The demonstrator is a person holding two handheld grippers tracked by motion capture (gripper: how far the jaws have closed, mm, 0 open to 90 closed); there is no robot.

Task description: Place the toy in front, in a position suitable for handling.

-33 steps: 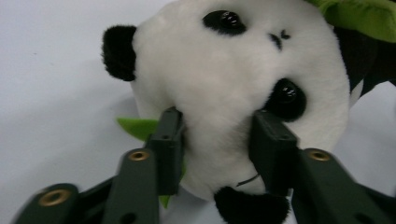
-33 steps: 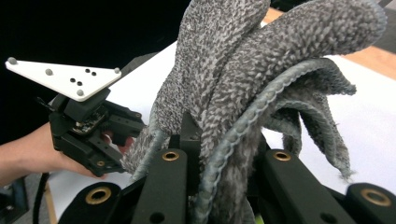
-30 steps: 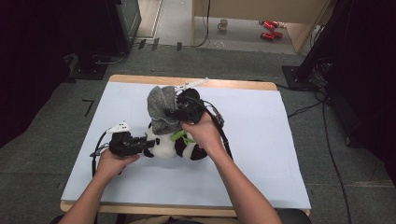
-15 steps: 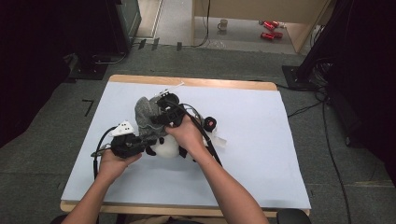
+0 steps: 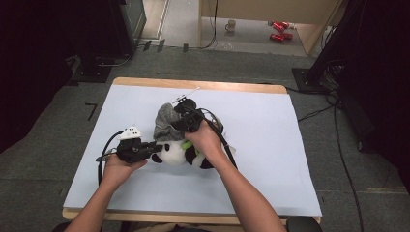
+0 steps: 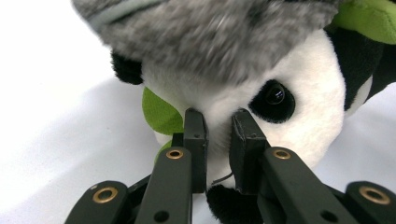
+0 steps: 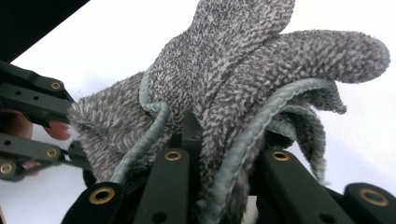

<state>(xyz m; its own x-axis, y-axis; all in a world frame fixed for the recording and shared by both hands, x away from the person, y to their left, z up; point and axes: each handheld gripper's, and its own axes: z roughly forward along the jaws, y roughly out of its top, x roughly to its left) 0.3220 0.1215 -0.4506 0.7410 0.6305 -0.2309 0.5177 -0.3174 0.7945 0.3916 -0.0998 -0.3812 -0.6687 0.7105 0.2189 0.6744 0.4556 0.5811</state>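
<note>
I had the panda [image 5: 176,153] lying on its side near the middle of the bench [image 5: 270,159], on the white sheet, and everything else sat around it. My left hand-held gripper [image 5: 155,146] came at the panda from its left side, and in the left gripper view [image 6: 215,122] its jaws stood a narrow gap apart, pinching the white fur of the panda's face just below the black eye patch. A green leaf [image 6: 161,112] of the toy showed just beside the left jaw, against the panda's cheek. My right hand-held gripper [image 5: 180,115] was above the panda's far side, and its jaws were closed on a grey cloth [image 5: 167,123]. In the right gripper view [image 7: 219,135] the cloth [image 7: 233,79] was bunched in folds between the jaws, its bound edge running down over them, and it hid most of the panda beneath. From the high view the cloth draped over the panda's upper part, touching it. In the left gripper view the cloth [image 6: 210,32] hung across the top of the panda's head [image 6: 280,116]. My right hand [image 5: 205,140] rested over the panda's body.
</note>
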